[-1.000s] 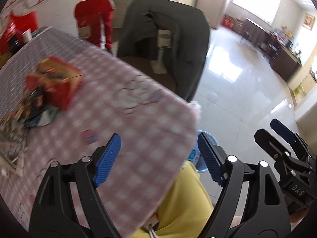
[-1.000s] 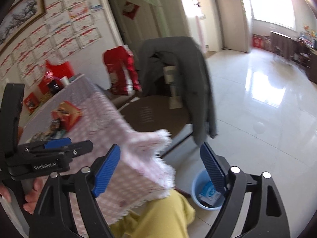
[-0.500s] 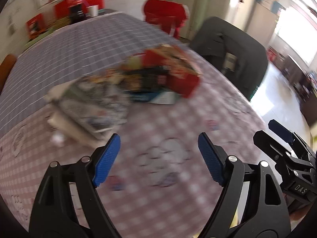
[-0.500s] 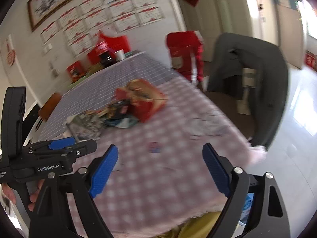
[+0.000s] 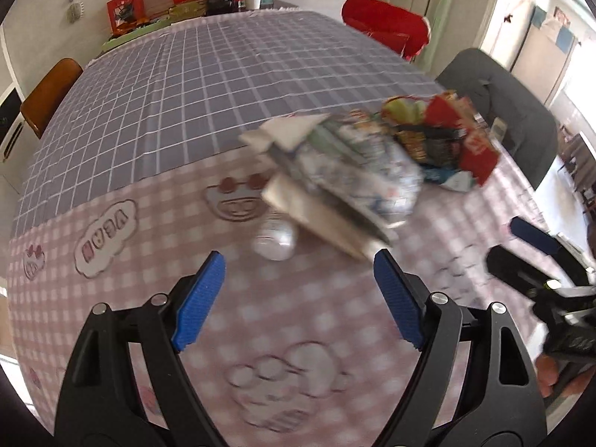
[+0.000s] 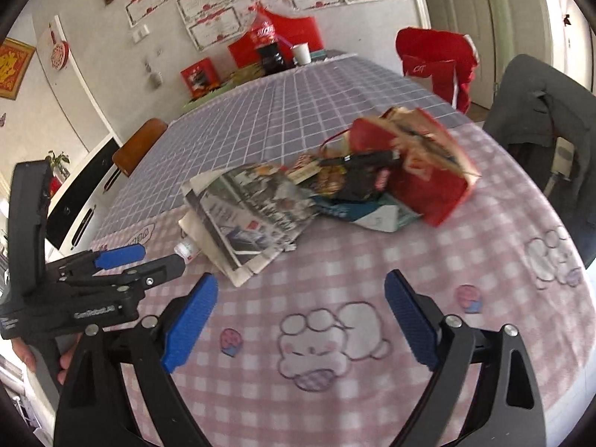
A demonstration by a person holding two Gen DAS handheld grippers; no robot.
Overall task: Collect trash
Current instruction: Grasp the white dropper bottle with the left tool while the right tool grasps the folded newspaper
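A pile of trash lies mid-table. It holds folded newspapers (image 5: 346,186) (image 6: 253,208), a small white plastic bottle (image 5: 273,238) half under them, dark snack wrappers (image 6: 357,175), a blue-white carton (image 6: 372,216) and a red paper bag (image 6: 421,164) (image 5: 475,149). My left gripper (image 5: 300,298) hangs open above the pink cloth just short of the bottle, and it also shows from the side as the left gripper (image 6: 149,259). My right gripper (image 6: 300,320) is short of the newspapers. Its jaws are opening and there is nothing between them.
The table (image 5: 149,130) wears a pink check cloth near me and a grey grid cloth beyond. At the far end stand red boxes, a cola bottle (image 6: 266,48) and a paper cup (image 6: 301,54). Chairs ring it: brown (image 6: 138,145), red-jacketed (image 6: 436,63), grey-jacketed (image 6: 540,111).
Both views have swung from the table's edge, the floor and a blue bin onto the tabletop. The trash pile now sits closer and more central. The right jaws stand wider.
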